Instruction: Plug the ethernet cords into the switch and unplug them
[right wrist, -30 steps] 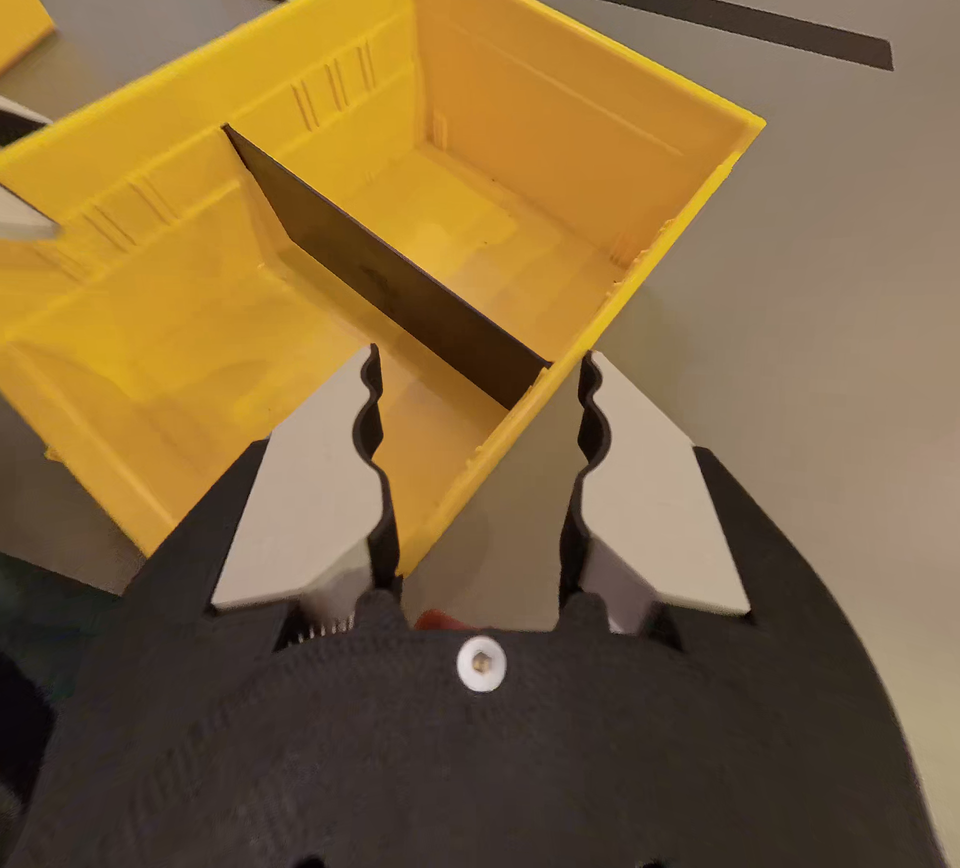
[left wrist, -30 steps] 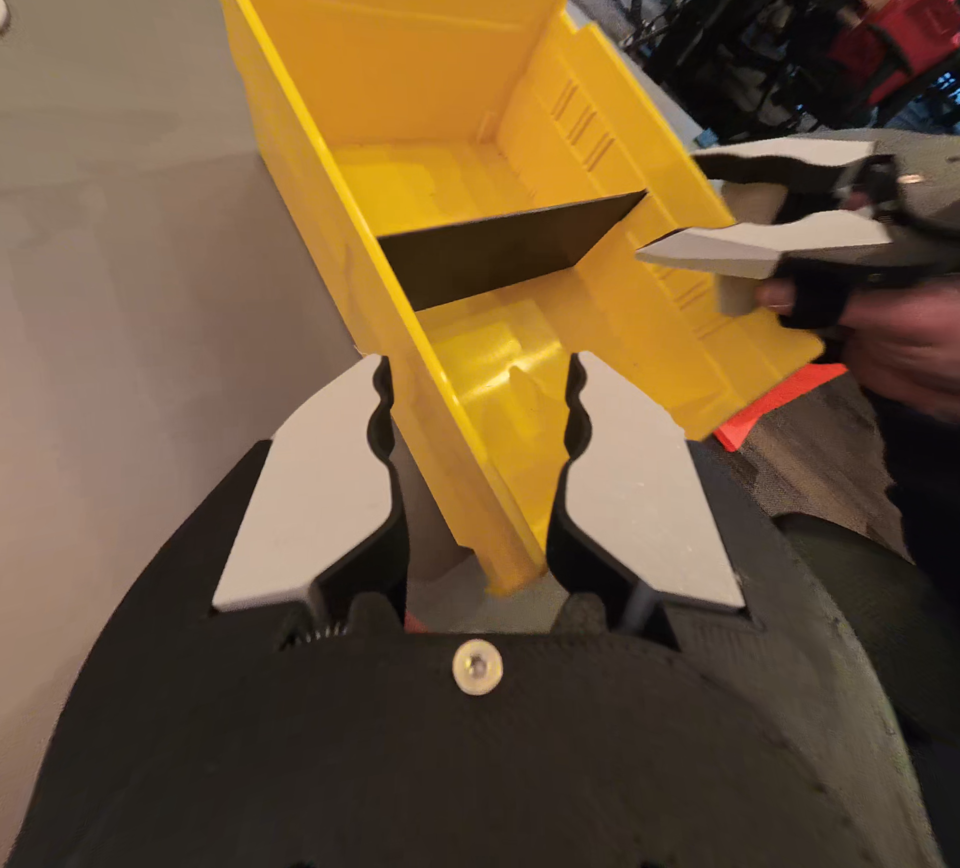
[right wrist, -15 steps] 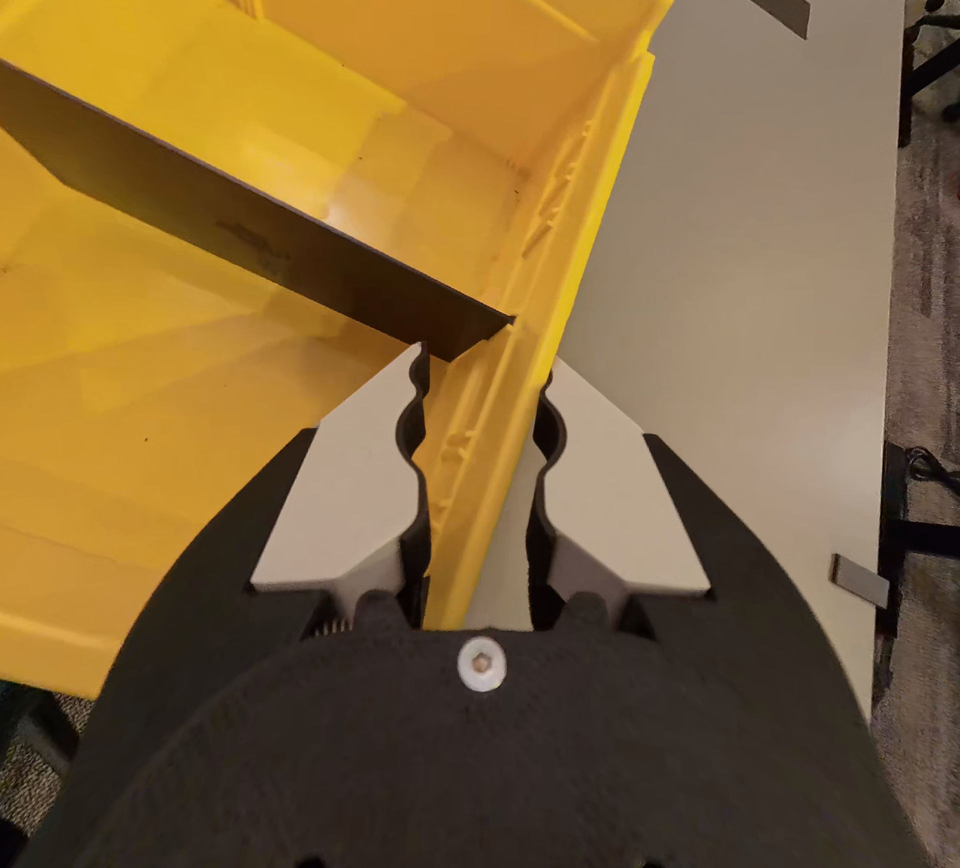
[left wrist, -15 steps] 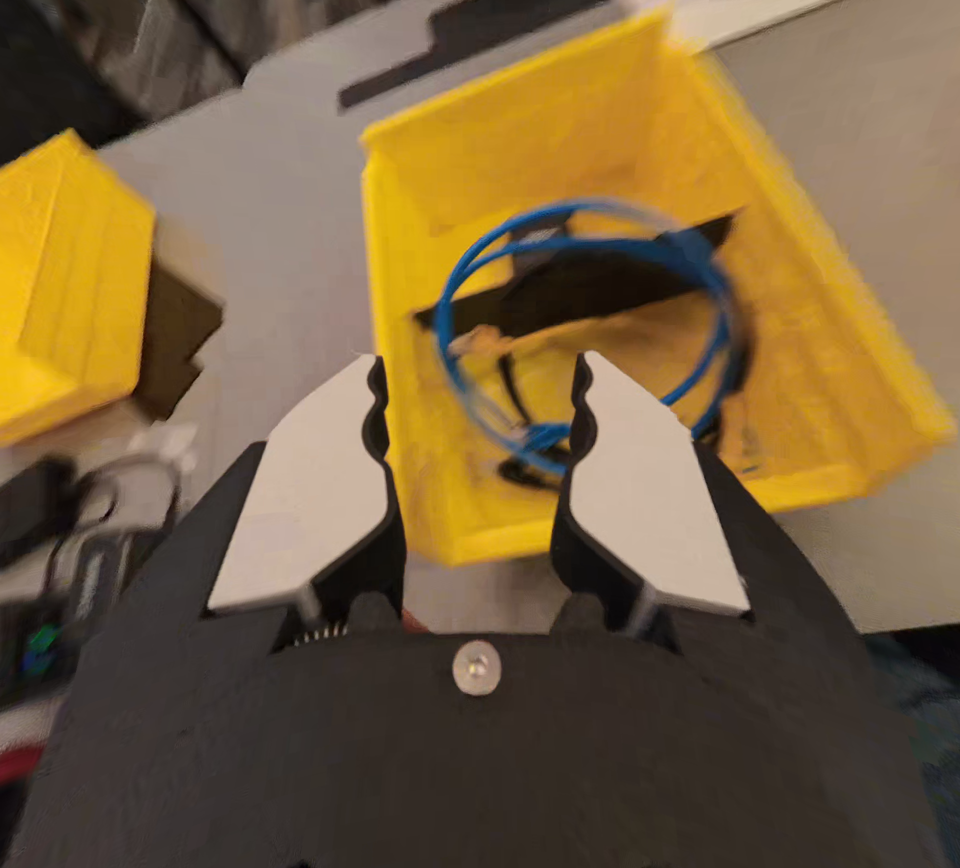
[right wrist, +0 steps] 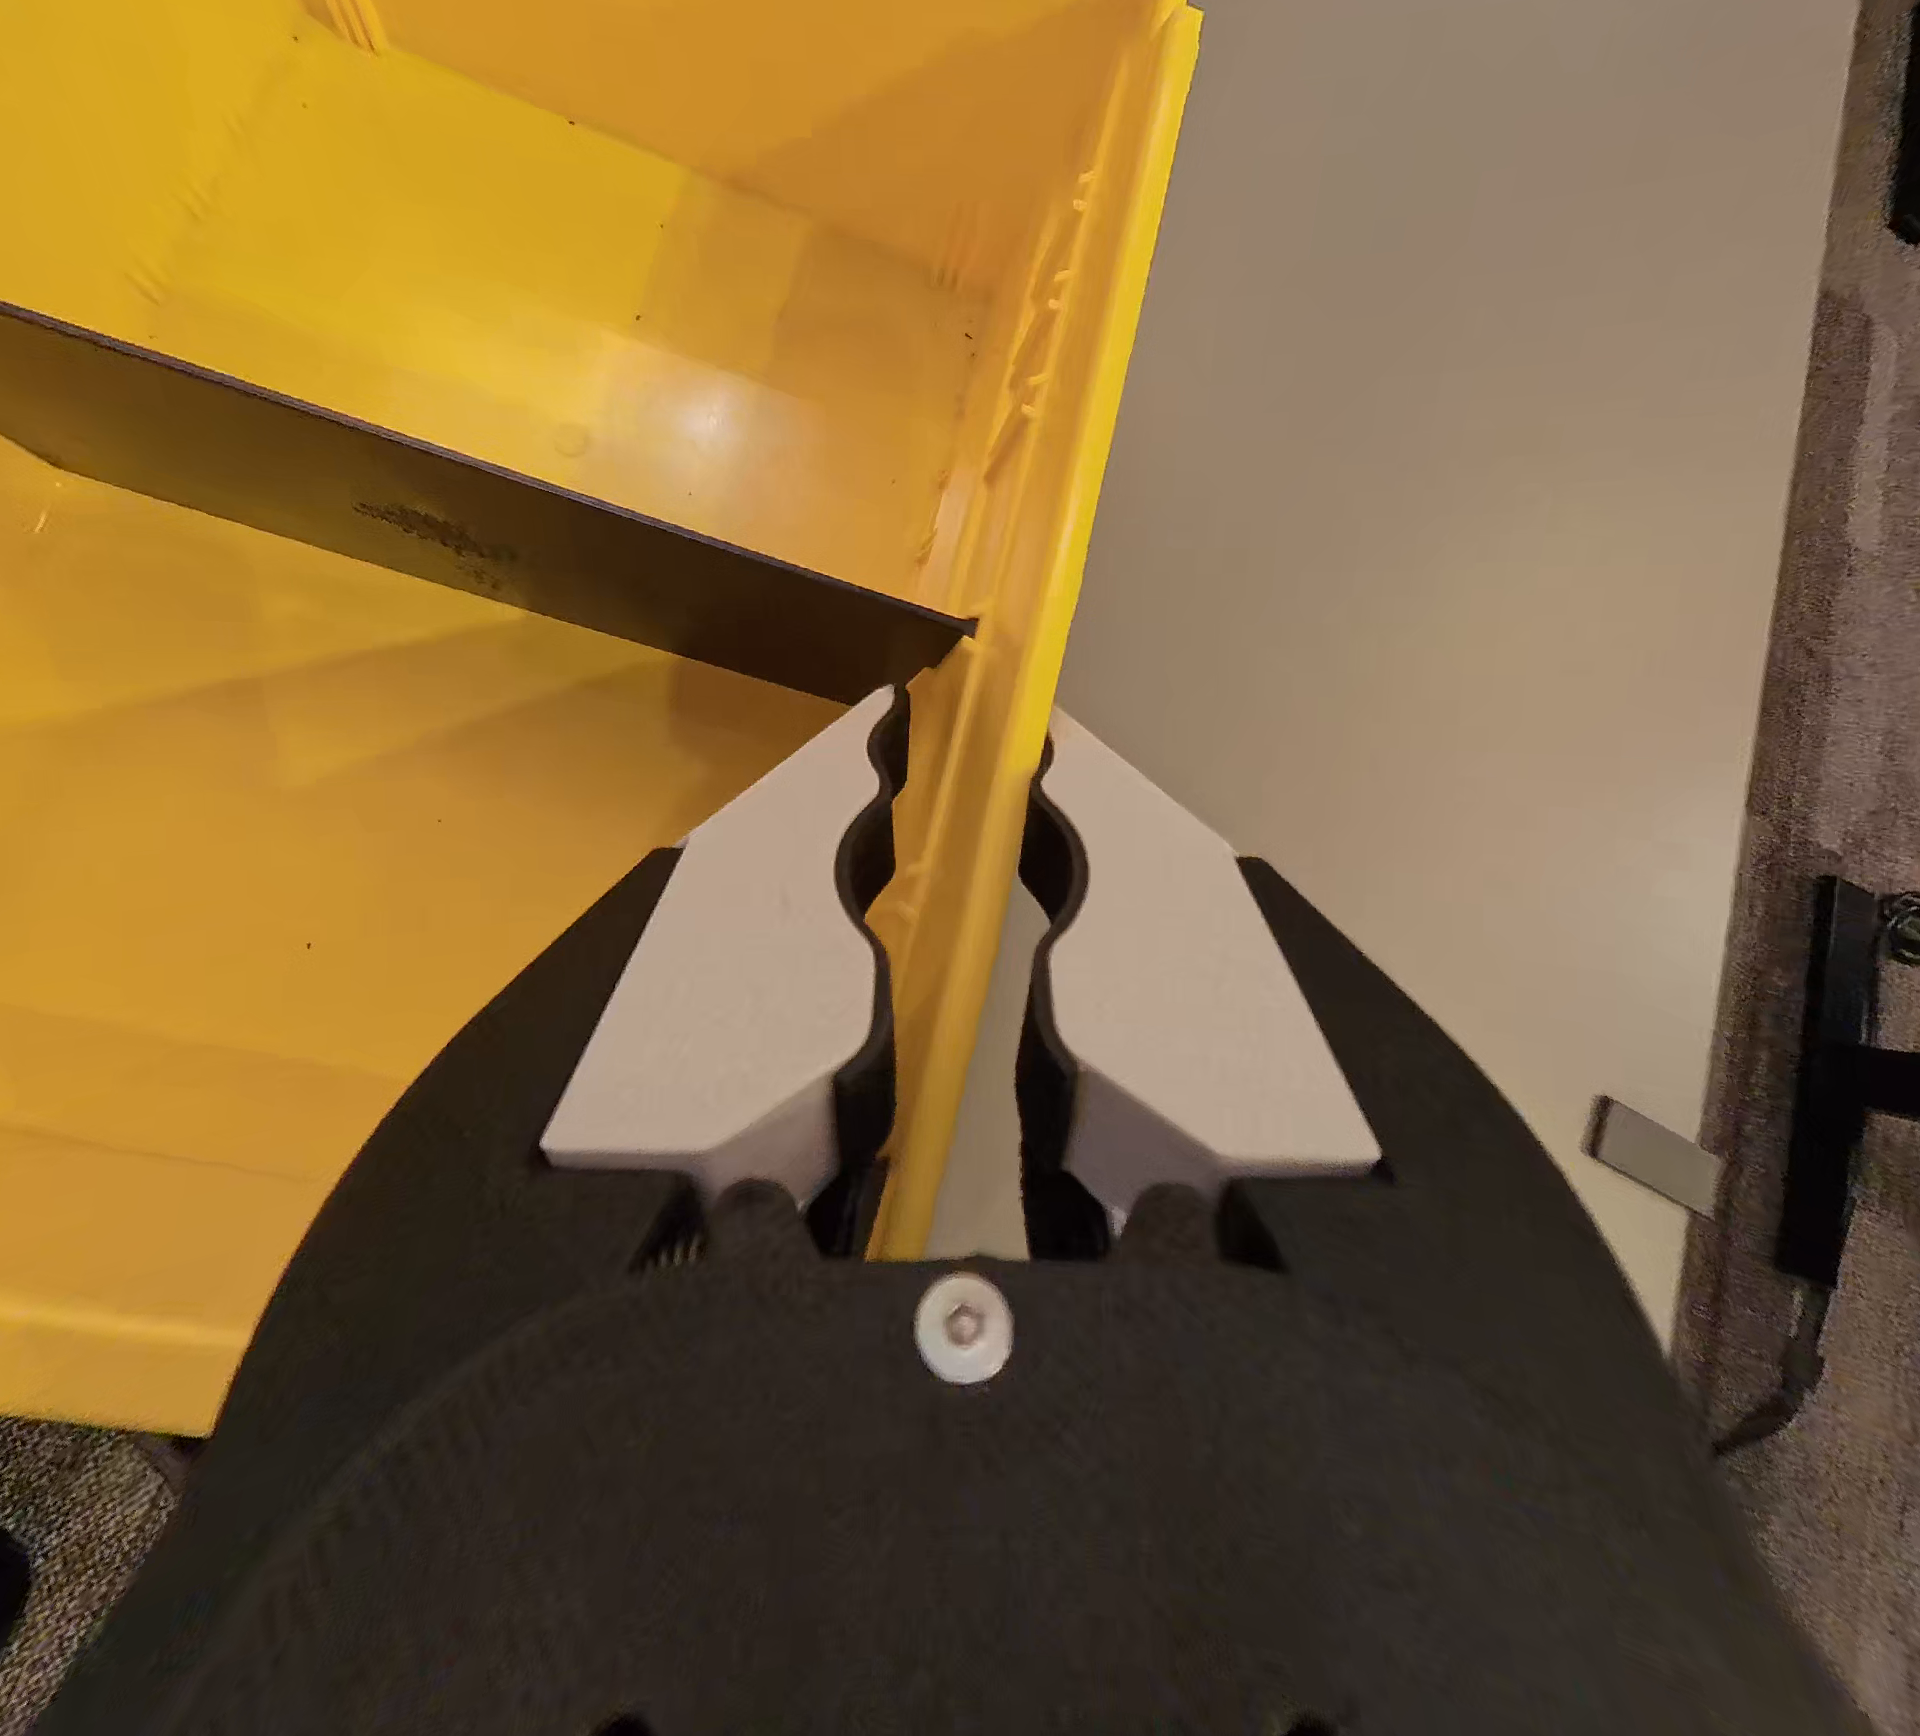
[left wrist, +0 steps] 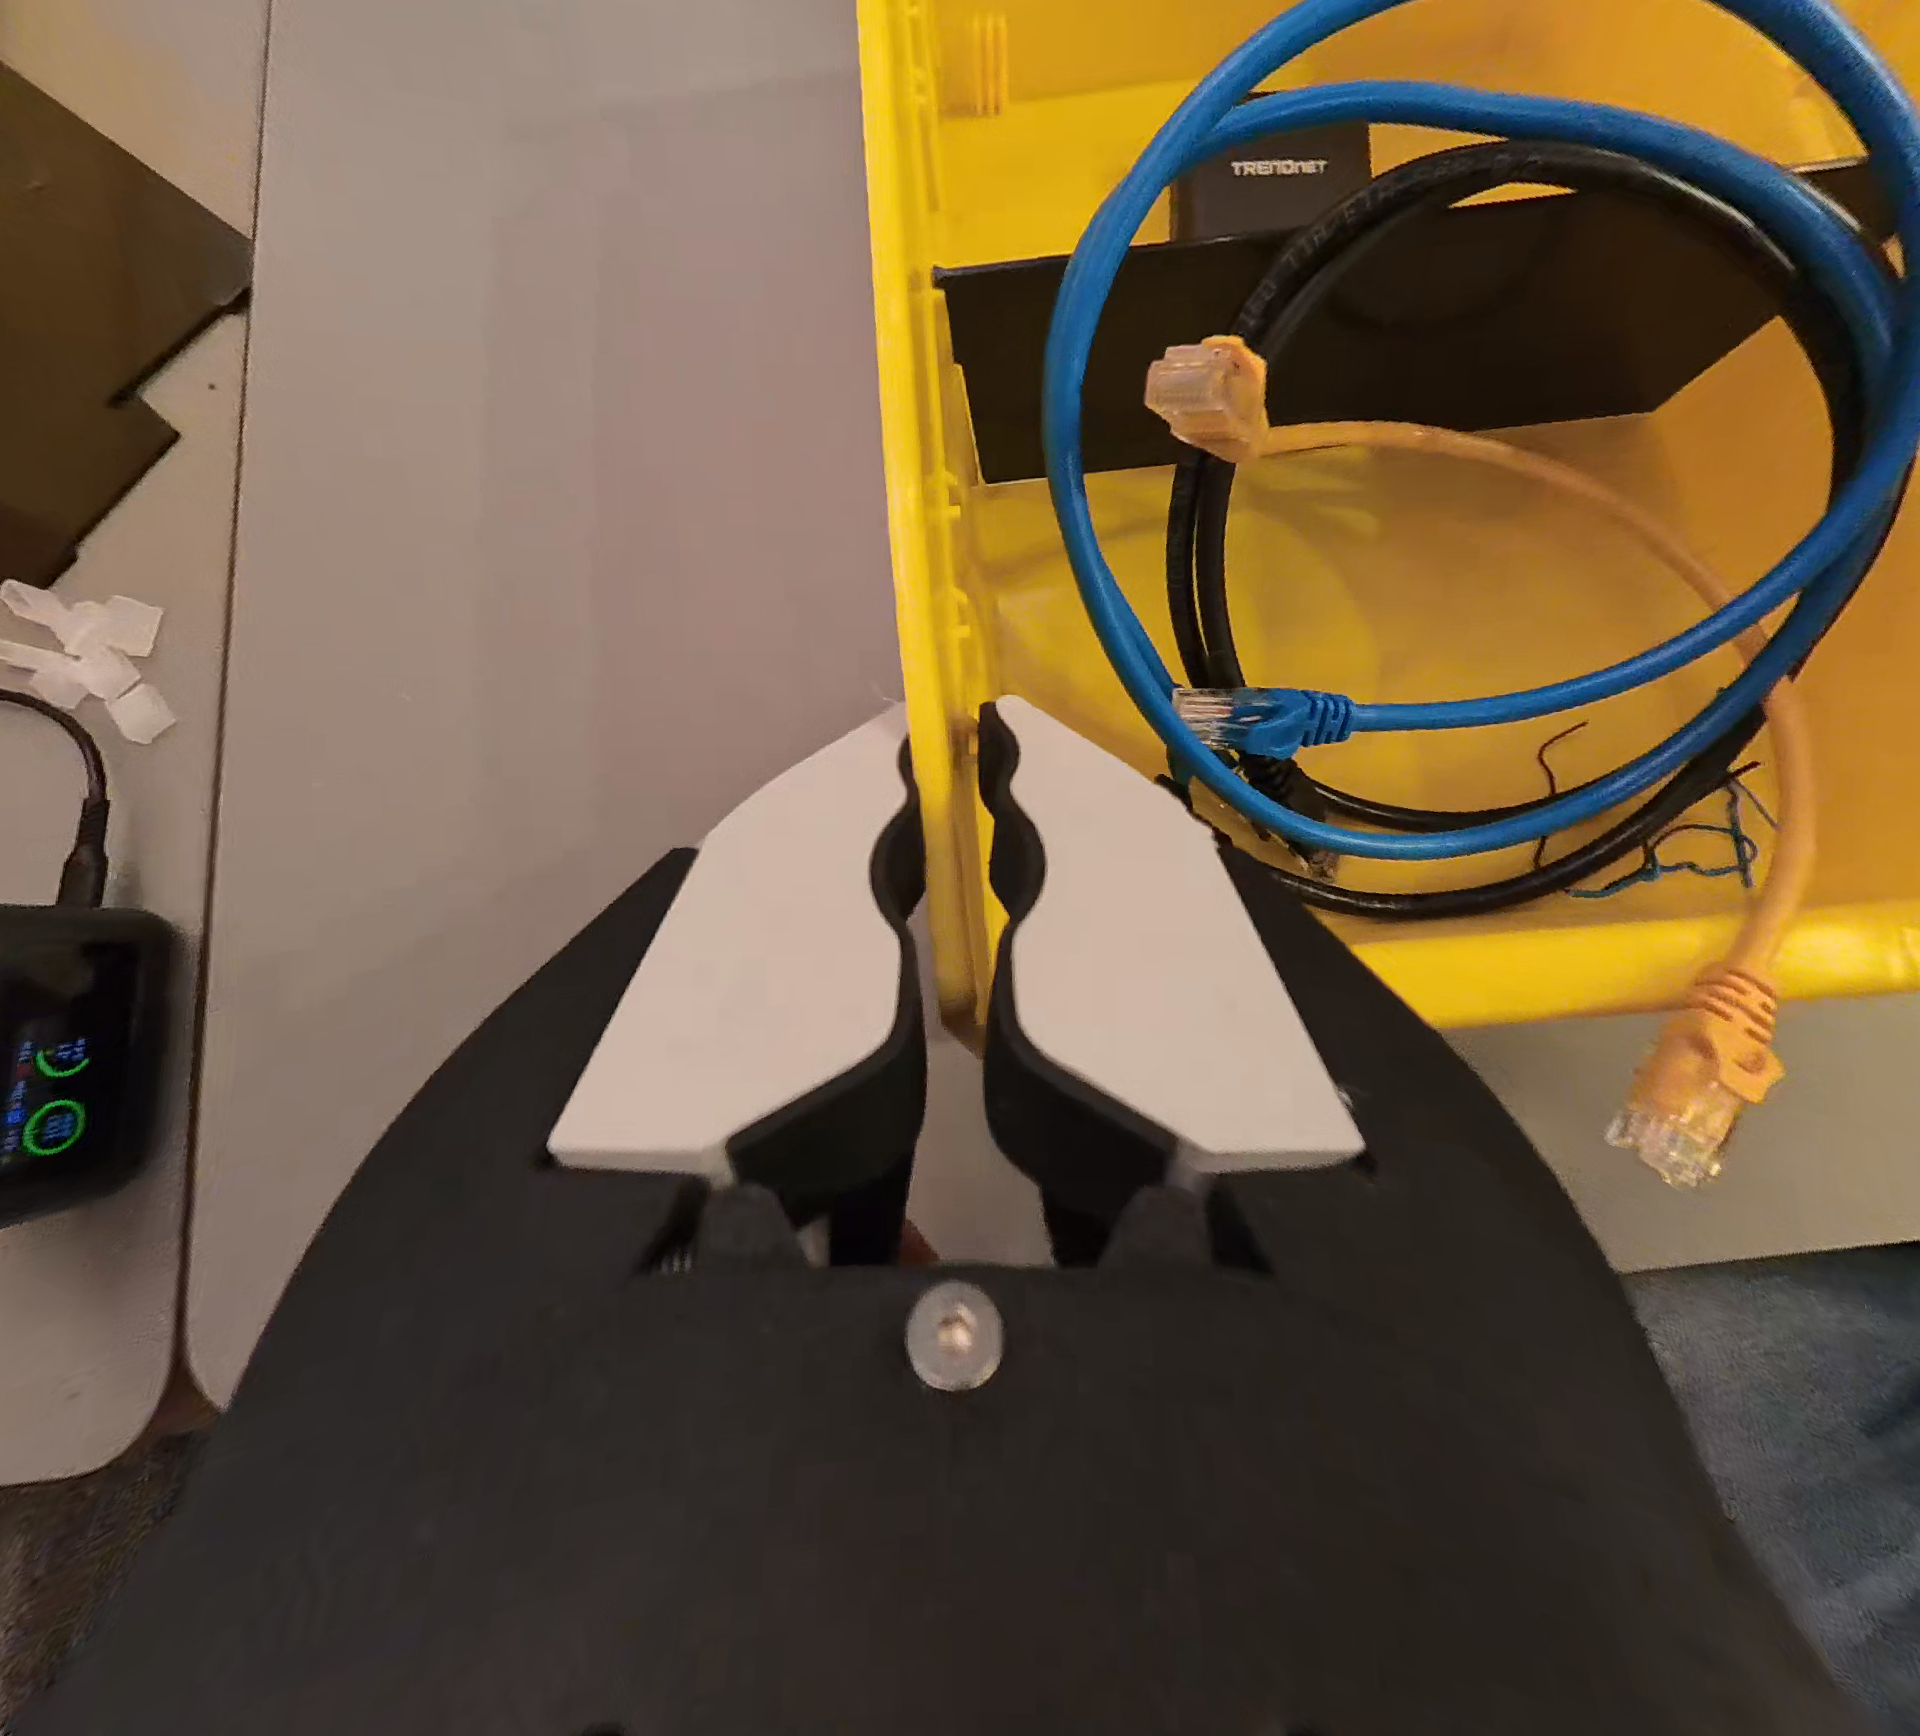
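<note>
Left hand-held gripper [left wrist: 943, 730] clamped on cord bin [left wrist: 1558, 969] side wall | right hand-held gripper [right wrist: 966, 710] clamped on empty bin [right wrist: 1122, 232] wall | blue cord [left wrist: 1507, 720], black cord [left wrist: 1455, 902], orange cord [left wrist: 1792, 782] in cord bin, orange plug over its front rim | switch [left wrist: 1273, 195] behind divider [left wrist: 1351, 398] | bins on counter [left wrist: 561, 336]

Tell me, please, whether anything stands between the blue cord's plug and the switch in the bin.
Yes. The black divider crosses the bin between them: the blue plug lies in the near compartment, the switch behind the divider.
</note>
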